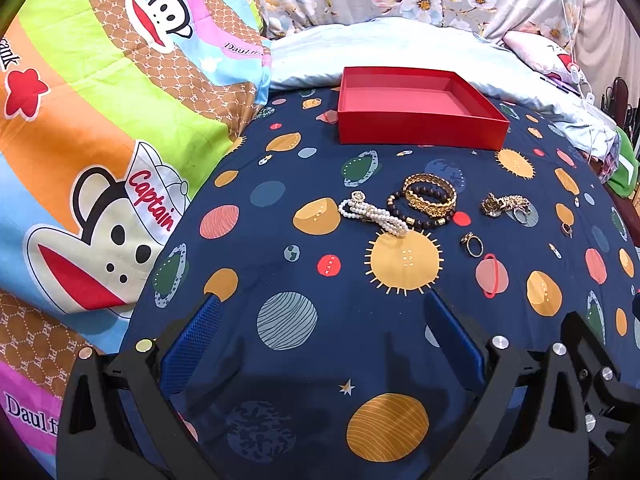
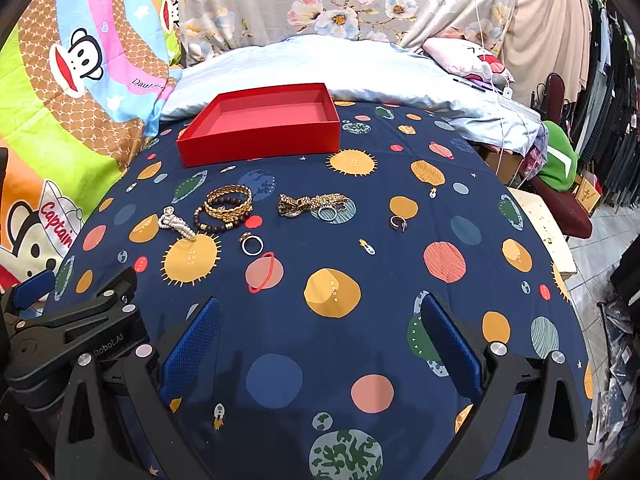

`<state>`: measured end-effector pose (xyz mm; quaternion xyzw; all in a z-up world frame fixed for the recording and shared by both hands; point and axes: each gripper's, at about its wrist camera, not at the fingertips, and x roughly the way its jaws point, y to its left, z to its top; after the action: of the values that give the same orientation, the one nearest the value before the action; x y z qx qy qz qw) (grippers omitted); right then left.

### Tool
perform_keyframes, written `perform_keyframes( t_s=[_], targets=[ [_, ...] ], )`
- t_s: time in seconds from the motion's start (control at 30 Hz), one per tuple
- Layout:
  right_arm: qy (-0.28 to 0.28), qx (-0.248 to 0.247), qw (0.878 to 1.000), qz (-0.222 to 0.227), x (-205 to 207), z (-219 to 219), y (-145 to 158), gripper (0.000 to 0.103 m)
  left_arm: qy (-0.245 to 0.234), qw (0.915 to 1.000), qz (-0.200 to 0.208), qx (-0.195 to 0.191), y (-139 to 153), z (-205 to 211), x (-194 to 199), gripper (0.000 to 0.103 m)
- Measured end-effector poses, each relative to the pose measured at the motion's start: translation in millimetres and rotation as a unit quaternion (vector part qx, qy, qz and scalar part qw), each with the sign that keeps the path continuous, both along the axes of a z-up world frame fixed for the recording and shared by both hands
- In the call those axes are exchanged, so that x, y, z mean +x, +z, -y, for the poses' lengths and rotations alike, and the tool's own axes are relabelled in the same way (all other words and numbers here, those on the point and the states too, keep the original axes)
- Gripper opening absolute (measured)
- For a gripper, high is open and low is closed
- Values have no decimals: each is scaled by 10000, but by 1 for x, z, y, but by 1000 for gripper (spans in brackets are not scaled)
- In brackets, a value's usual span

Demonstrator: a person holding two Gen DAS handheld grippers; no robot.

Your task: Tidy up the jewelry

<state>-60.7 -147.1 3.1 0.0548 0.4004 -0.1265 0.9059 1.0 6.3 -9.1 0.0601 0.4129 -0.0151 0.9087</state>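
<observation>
Pearl bracelet [image 1: 374,213], mid-bedspread [image 1: 304,240]: light, limp, slippery, best pinched across strands; left gripper [image 1: 320,340] and right gripper [image 2: 320,344] fingers apart, empty.

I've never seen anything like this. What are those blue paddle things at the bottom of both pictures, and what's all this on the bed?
Each picture comes from a camera on hand-held tongs, looking forward along two blue fingers. One shows the left tongs, the other the right tongs; both are open and hold nothing. On the planet-print sheet lie a pearl bracelet, a gold bangle resting on a dark bead bracelet, a gold chain and two rings. Behind them sits an empty red box.
</observation>
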Motion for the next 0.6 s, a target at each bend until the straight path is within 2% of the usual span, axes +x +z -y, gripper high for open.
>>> perform_keyframes(
  t_s=[0.6],
  targets=[
    [-1, 4, 10000, -8, 1, -2, -1, 98, 2, 10000, -29, 12, -1, -2, 3, 98]
  ],
)
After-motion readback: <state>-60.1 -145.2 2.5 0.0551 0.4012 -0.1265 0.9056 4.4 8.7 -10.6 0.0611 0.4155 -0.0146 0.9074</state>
